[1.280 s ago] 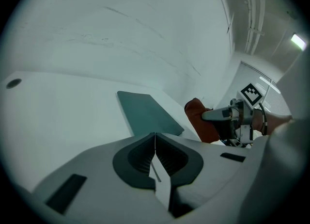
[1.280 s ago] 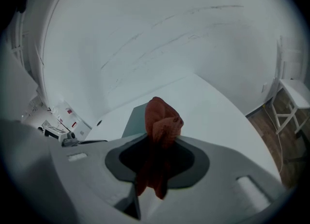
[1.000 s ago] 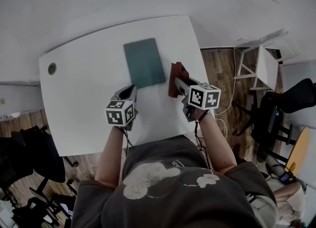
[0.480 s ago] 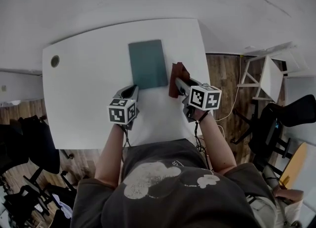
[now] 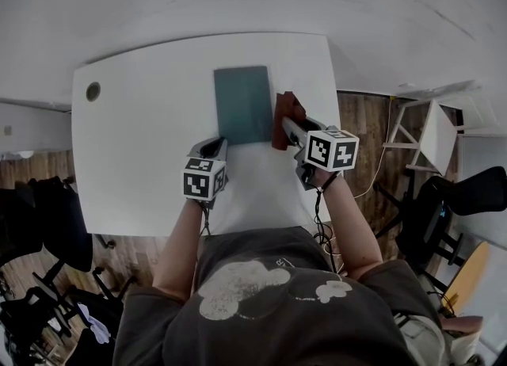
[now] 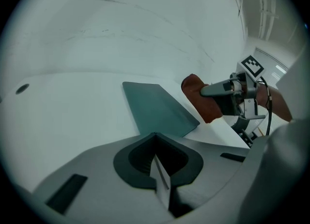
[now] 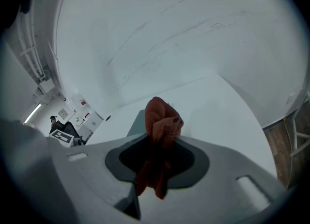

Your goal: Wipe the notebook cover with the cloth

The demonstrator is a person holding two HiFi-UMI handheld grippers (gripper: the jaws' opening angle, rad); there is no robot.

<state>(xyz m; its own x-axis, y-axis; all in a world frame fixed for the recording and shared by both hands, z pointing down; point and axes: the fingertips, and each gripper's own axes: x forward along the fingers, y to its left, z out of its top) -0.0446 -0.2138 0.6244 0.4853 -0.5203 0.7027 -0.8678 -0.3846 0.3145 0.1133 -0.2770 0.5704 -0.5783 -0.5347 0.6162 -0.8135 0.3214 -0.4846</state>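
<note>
"Notebook (image 5: 242, 104), head view?"
"Upper centre of frame, flat on the tabletop (image 5: 142, 135). The right gripper (image 5: 289, 128) has the cloth (image 5: 287, 113) just beside its right edge."
"Left gripper view?"
"Left gripper (image 6: 159, 174) jaws closed, empty, near the notebook's lower edge."
"Right gripper view?"
"Jaws clamped on the cloth — wiping not begun, I'd say. It needs carrying left onto the cover."

White table (image 5: 135, 135), dark teal notebook (image 5: 242, 103) flat on its far right part
</note>
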